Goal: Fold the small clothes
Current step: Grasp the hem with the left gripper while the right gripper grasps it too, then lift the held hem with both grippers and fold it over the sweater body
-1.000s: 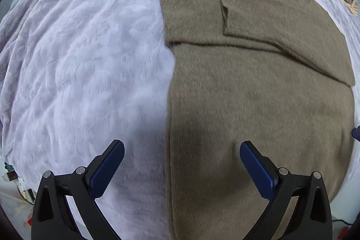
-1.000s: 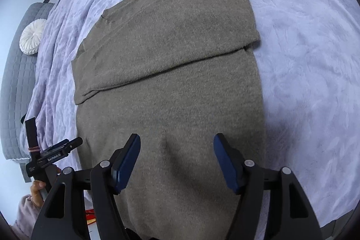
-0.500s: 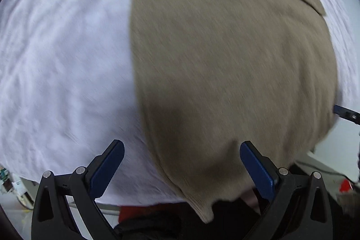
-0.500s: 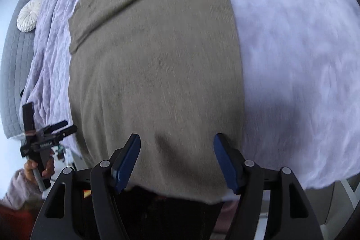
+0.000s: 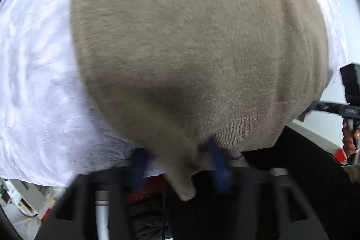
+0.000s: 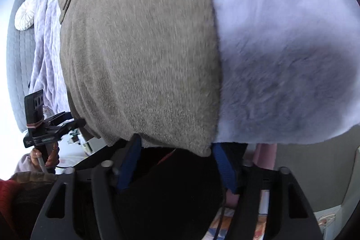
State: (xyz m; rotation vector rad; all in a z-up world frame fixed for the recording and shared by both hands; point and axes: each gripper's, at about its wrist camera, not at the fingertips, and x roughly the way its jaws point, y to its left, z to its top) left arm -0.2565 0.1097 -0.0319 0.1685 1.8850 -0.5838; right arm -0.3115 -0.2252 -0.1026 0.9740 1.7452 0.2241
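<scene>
1. The place is a bedroom in a home: a bed fills both views, spread with a pale lilac plush blanket (image 6: 281,42) ahead of the tongs.
2. A grey quilted headboard (image 6: 16,55) stands at the far left of the right tongs, with a round white pleated cushion (image 6: 24,16) leaning against it.
3. An olive knitted sweater (image 5: 191,42) lies flat on the blanket, its hem hanging over the bed's near edge, a household laundry item.
</scene>
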